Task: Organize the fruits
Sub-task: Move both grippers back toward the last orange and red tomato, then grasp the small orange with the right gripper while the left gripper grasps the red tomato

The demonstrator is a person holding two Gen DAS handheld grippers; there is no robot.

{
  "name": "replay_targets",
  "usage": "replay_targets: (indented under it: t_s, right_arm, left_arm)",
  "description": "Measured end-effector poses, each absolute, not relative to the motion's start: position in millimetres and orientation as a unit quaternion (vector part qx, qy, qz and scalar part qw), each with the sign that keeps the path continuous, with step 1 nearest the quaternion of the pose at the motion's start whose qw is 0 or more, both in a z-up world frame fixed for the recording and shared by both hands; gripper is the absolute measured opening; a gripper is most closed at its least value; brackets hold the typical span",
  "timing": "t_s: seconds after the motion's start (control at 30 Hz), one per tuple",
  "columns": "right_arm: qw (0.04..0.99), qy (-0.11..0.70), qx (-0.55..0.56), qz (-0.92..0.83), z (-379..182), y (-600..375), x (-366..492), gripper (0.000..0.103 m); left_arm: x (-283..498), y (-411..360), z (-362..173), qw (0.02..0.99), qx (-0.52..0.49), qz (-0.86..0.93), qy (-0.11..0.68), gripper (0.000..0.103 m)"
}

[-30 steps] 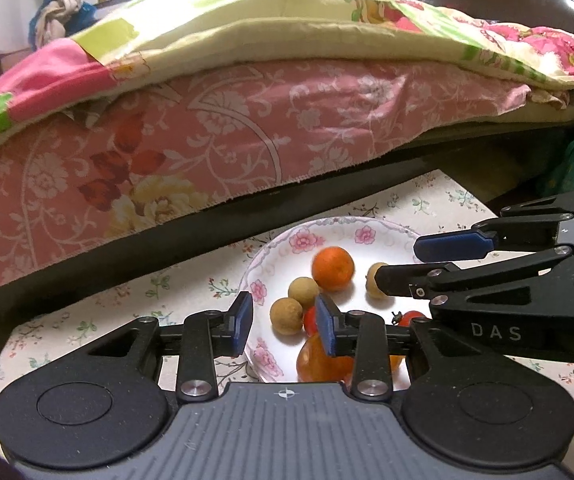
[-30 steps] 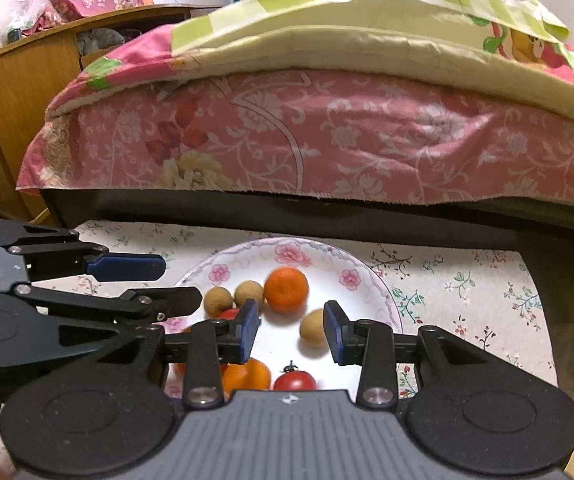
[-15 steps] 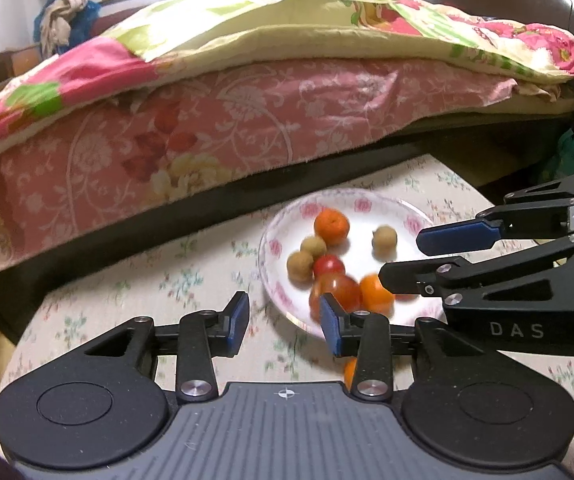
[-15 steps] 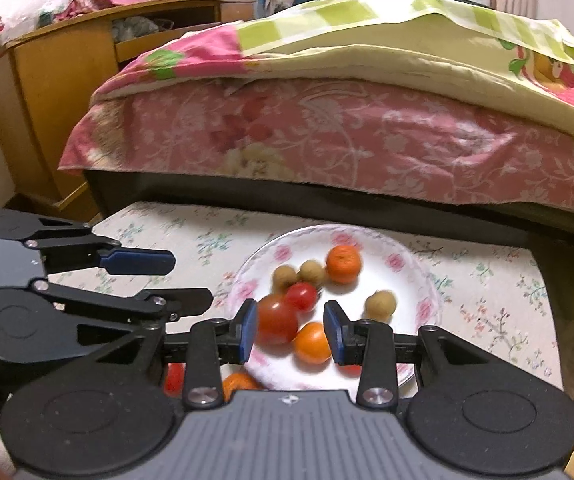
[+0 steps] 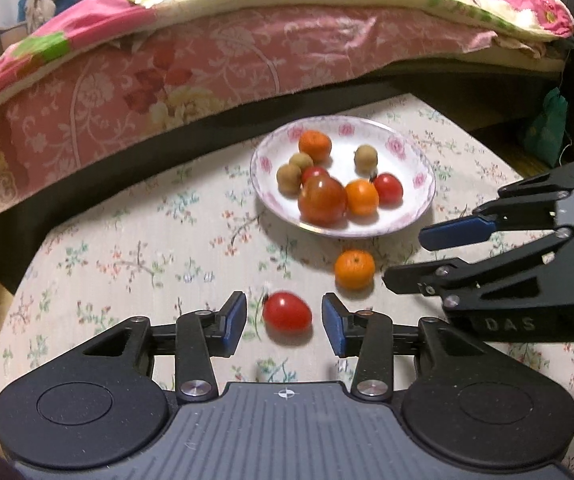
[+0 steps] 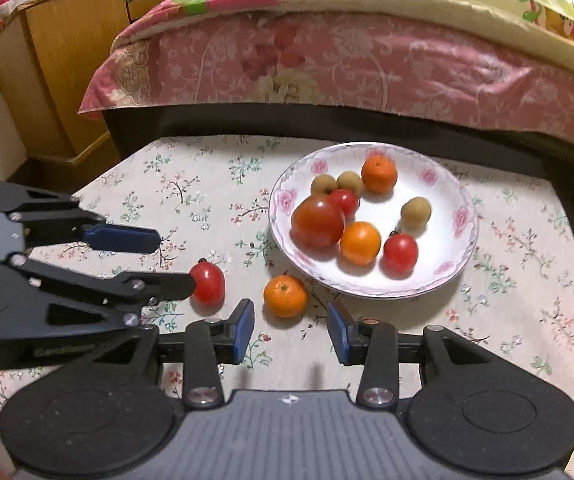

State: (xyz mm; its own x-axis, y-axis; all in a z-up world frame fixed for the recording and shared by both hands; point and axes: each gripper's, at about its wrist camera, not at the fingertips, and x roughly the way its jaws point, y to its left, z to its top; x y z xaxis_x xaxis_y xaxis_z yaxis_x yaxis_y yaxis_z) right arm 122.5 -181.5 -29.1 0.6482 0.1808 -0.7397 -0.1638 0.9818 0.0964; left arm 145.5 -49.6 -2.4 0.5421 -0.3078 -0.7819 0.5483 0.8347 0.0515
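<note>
Lining up on loose fruit, the left gripper gapes wide around a red tomato. Ahead of the equally wide, empty right gripper sits a small orange. Next, I judge, each closes gently and carries to the plate.

You can read one marking clearly: "DAS", in pale raised letters on the black side of the right gripper, seen from your left wrist camera. Lettering on the left gripper body is too blurred to read.
</note>
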Motion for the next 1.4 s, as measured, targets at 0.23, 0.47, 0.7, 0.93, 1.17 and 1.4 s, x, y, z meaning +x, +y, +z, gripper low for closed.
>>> replay_targets:
  t_s: [0.23, 0.47, 0.7, 0.93, 1.17, 1.4]
  right_arm:
    - [0.902, 0.42, 0.02, 0.096, -49.0, -177.3, 138.7, 0.04]
    - [0.902, 0.42, 0.028, 0.096, -63.0, -175.8, 155.1, 0.04]
    - [0.903, 0.417, 0.023, 0.099, -68.9, -173.3, 162.8, 0.033]
    - [0.9, 0.427, 0.024, 0.087, -65.8, -186.3, 153.8, 0.032]
    - [0.894, 0.44, 0.022, 0.08, -59.8, -191.9, 131.7, 0.032]
    - [0.892, 0.446, 0.023, 0.069, -45.1, -196.4, 103.0, 0.032]
  left_arm:
    - [147.9, -41.6, -14.9, 0.859, 0.144, -0.247, 0.424, 0.051]
    - [151.8, -39.7, -20.9, 0.857, 0.136, -0.255, 0.427, 0.052]
    - [156.0, -44.7, -30.1, 0.854, 0.135, -0.257, 0.431, 0.053]
    - [164.4, -54.1, -39.2, 0.853, 0.121, -0.262, 0.434, 0.053]
    - [171.0, -58.6, -46.1, 0.856, 0.111, -0.254, 0.436, 0.049]
    - [159.1, -66.3, -41.9, 0.846, 0.127, -0.274, 0.439, 0.042]
